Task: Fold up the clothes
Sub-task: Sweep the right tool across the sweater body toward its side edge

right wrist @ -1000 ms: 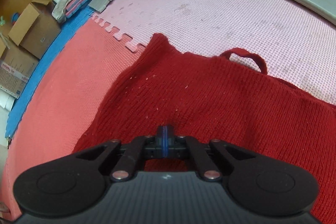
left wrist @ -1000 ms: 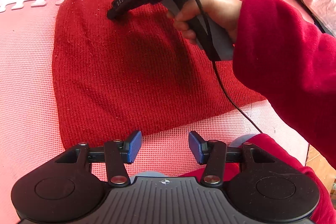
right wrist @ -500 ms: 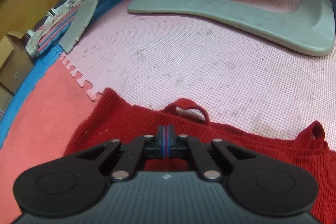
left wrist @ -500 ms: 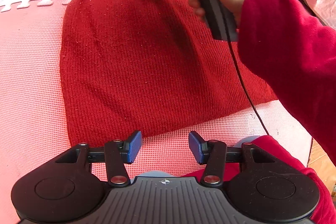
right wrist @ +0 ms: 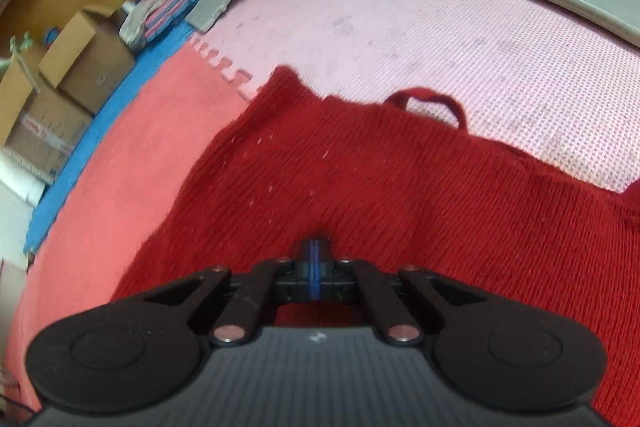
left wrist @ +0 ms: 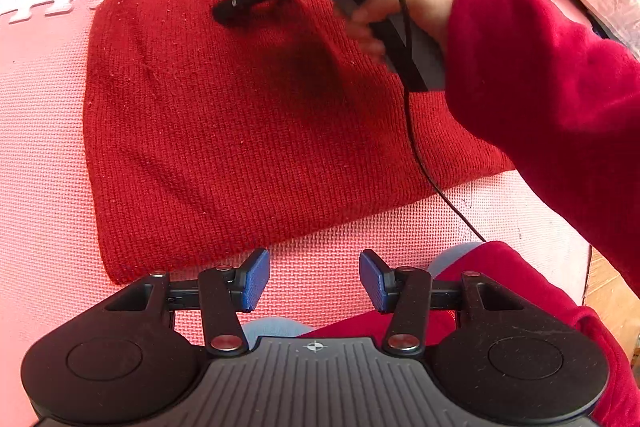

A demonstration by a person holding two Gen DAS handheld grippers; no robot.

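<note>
Right hand-held gripper (right wrist: 316,273) closed, over red knit (right wrist: 400,195) on pink foam mat (right wrist: 440,39).

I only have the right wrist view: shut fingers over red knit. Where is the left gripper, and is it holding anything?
Observer: The left gripper is open and holds nothing. It sits over bare mat, just short of the red sweater's near hem.
Operator: Is that near hem lying flat?
Observer: It runs in an even line across the mat; I see no fold in it.
Operator: Where on the sweater is my right gripper?
Observer: The right gripper has its tip down on the cloth near the far edge, left of centre. Its cable trails across the sweater's right side.
</note>
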